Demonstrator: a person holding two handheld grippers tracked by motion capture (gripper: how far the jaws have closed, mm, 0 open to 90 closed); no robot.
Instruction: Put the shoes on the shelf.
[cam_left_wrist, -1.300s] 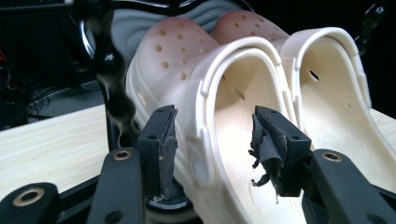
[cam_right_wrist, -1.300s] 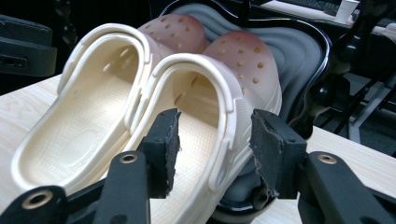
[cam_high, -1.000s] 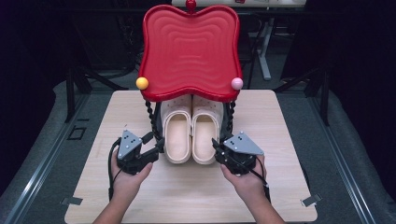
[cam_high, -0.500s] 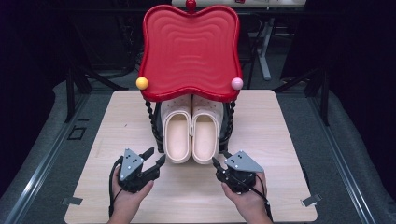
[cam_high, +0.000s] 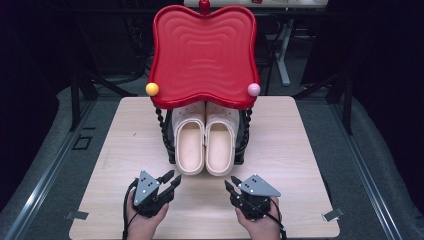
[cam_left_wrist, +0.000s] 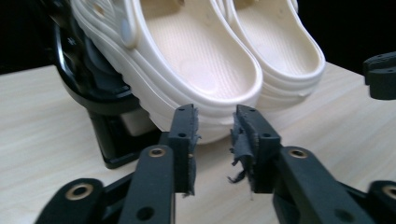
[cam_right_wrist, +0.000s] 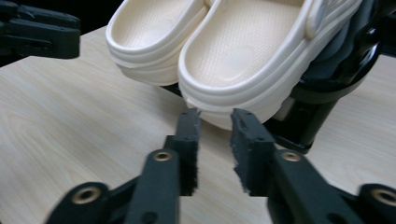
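Clogs: a cream pair, left clog (cam_high: 190, 144) and right clog (cam_high: 220, 145), side by side, heels toward the person, resting tilted in a black rack (cam_high: 243, 142) under a red tray top (cam_high: 203, 54).
Left claw (cam_high: 170, 178): jaws spread with a narrow gap, holding nothing, near the left clog's heel (cam_left_wrist: 219, 93) but apart from it.
Right claw (cam_high: 231, 184): jaws likewise parted and empty, near the right clog's heel (cam_right_wrist: 233, 100).
Surface (cam_high: 125, 145): pale wood; both hands low over its near edge.

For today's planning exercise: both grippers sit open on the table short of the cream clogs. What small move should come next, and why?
Probably ease the left gripper forward onto the left clog's heel rim: its jaws are open, empty and aligned with it.
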